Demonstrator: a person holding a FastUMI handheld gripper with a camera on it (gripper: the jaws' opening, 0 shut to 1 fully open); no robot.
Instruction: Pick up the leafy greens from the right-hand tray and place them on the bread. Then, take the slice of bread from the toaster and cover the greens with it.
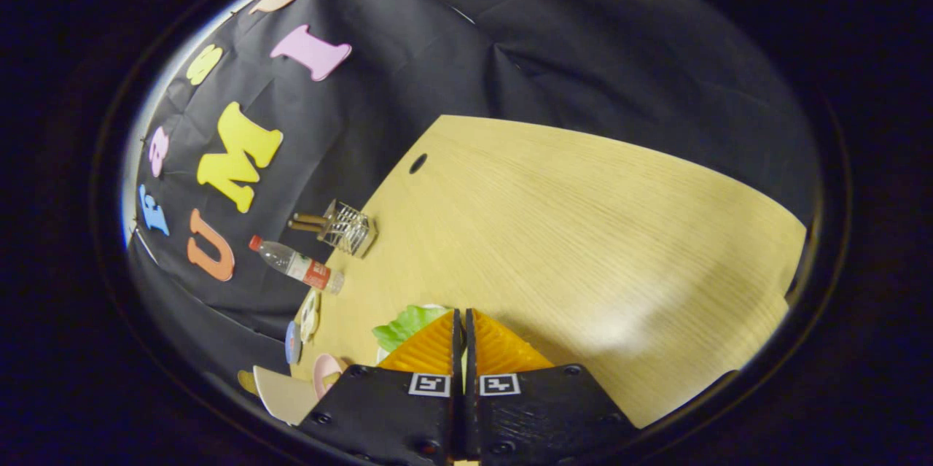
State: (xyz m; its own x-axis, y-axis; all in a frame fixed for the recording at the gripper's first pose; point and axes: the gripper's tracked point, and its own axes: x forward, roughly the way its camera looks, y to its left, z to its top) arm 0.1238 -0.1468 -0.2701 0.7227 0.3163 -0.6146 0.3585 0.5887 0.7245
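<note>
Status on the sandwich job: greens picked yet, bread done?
Done: nothing confirmed placed. In hand: gripper fingers nearly closed, leafy greens poking out beside them, seemingly pinched, above the wooden table. Left: put greens on the bread, then cover with the toaster slice.

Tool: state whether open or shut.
Shut: the tool has its fingers nearly together, a thin slit between them. Leafy greens stick out beside them; whether pinched, cannot tell.

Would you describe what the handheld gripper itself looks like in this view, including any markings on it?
The gripper has two wedge-shaped fingers with ridged, ribbed faces, standing almost together with only a thin slit between them. Each is mounted on a black, textured block fastened with round screws. Each block carries a small square black-and-white fiducial tag near the finger's base. No cables are visible.
</note>
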